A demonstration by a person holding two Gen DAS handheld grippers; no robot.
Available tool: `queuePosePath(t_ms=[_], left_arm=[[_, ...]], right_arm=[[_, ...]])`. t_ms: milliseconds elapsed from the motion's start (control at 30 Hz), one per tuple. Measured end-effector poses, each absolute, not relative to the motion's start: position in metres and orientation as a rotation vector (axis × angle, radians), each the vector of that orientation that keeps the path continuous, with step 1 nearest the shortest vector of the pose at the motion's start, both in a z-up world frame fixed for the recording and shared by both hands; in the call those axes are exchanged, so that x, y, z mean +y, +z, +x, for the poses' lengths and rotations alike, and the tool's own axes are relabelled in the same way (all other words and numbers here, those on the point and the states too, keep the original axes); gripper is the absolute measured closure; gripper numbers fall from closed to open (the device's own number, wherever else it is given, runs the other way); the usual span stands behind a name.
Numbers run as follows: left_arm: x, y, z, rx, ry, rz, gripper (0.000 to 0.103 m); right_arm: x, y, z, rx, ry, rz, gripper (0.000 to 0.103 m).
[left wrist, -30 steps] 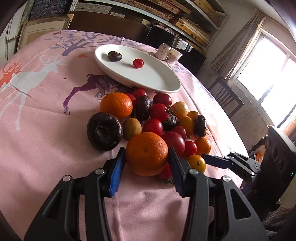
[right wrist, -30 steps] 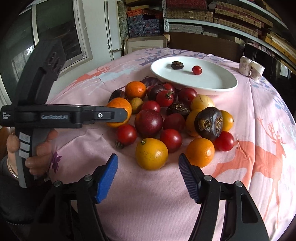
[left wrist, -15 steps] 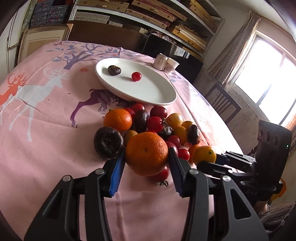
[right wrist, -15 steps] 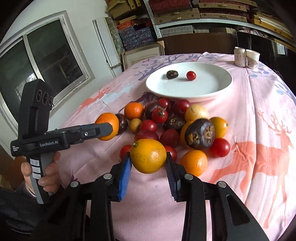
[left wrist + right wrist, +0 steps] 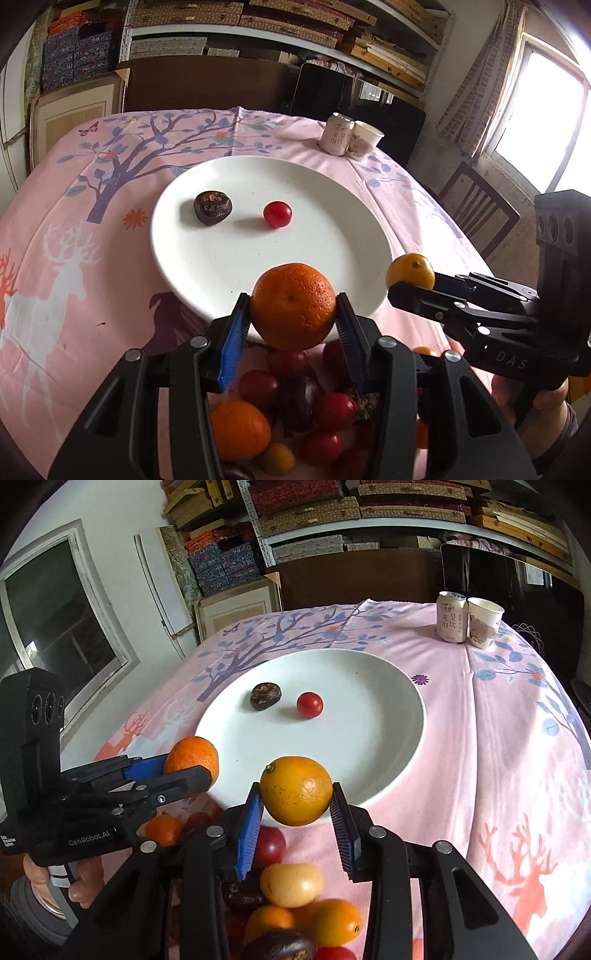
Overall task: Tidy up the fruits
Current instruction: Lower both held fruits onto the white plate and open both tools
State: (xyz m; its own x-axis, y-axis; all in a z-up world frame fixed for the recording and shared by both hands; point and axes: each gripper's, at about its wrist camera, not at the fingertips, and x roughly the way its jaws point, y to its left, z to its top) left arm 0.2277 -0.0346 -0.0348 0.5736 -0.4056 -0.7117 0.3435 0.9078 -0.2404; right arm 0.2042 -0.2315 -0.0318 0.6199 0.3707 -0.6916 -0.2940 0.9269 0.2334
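My left gripper [image 5: 291, 325] is shut on a deep orange mandarin [image 5: 292, 305], held in the air over the near rim of the white plate [image 5: 229, 258]. My right gripper [image 5: 295, 808] is shut on a yellow-orange citrus [image 5: 295, 790], also lifted at the plate's near edge [image 5: 388, 738]. In the left wrist view the right gripper [image 5: 410, 286] shows at the right with its citrus [image 5: 410, 271]. The right wrist view has the left gripper [image 5: 192, 771] and its mandarin [image 5: 192, 757] at the left. On the plate lie a dark wrinkled fruit [image 5: 213, 206] and a cherry tomato [image 5: 277, 213].
The pile of fruit [image 5: 288, 413] lies below both grippers on the pink deer-print cloth [image 5: 74, 258]. A can [image 5: 451, 616] and a paper cup [image 5: 484, 622] stand at the far edge. A chair [image 5: 476, 210] and shelves surround the table. A hand [image 5: 48, 878] holds the left gripper.
The right gripper closed on the yellow-orange citrus. Both grippers then rose with their fruit and travelled from the pile to the plate's near rim.
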Motion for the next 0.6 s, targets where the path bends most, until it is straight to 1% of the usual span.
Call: queuePosePath(t_ms=[33,67,133,167,267,333,500,600], left_arm=[[-0.037,-0.039,0.233,0.869,-0.441,-0.070,0.057],[-0.039,-0.042,0.237,0.881,-0.442,-0.068,0.057],[-0.038,-0.049,0.241,0.903,-0.450,-0.083,0.057],[-0.036,-0.051,0.241,0.907,-0.452,-0.087,0.057],[-0.028,-0.045,0.231,0.871,-0.439,-0.096,0.046],[-0.020,-0.036,0.217,0.836,-0.440,-0.107,0.033],[-0.003,-0.026,0.169,0.778,-0.424,-0.059,0.026],[0.007,-0.031,0.144,0.775,-0.382,0.010,0.026]], right_arm=[[-0.231,-0.034,0.209,0.821,0.379,0.099,0.064],[-0.232,-0.035,0.212,0.818,0.381,0.104,0.051],[-0.235,-0.033,0.210,0.787,0.372,0.117,0.031],[-0.236,-0.030,0.205,0.762,0.369,0.119,0.031],[-0.241,-0.027,0.192,0.744,0.374,0.128,0.031],[-0.247,-0.028,0.178,0.730,0.377,0.141,0.031],[-0.274,-0.045,0.147,0.727,0.351,0.207,0.031],[-0.290,-0.056,0.134,0.737,0.326,0.236,0.031]])
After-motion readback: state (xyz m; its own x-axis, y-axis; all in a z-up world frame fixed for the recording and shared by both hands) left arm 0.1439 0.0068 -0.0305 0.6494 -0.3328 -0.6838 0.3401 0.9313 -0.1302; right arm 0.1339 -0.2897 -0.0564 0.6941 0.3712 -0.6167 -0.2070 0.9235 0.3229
